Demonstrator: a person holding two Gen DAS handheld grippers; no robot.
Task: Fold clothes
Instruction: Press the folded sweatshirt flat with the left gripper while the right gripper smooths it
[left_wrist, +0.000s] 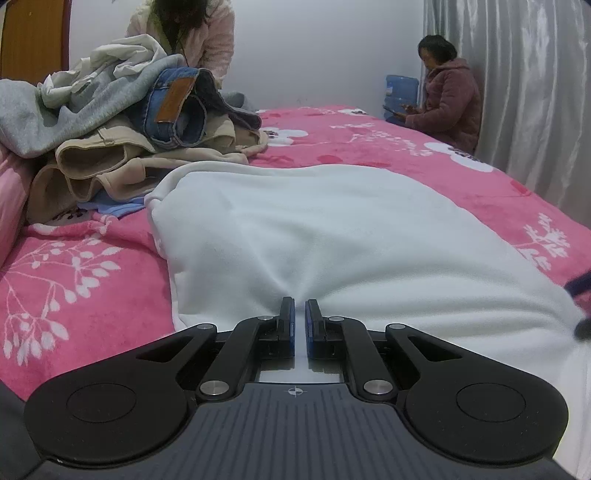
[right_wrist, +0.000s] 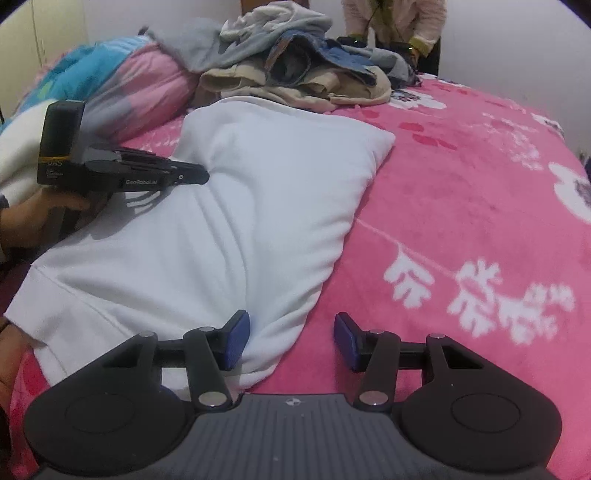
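A pink flowered blanket (right_wrist: 461, 192) covers the bed, with a heap of unfolded clothes (right_wrist: 295, 62) at its far side. At the left, the left tool (left_wrist: 300, 314) is pressed together, pinching a gather of the white garment (right_wrist: 229, 206) spread across the blanket. To the right, the right tool (right_wrist: 291, 341) stands spread, its pads astride the garment's near edge without clamping. The fold looks mid-way; next that tool likely must close on the edge.

Two low wrist views facing across the bed, sharing white garment (left_wrist: 332, 240) and clothes pile (right_wrist: 295, 66)
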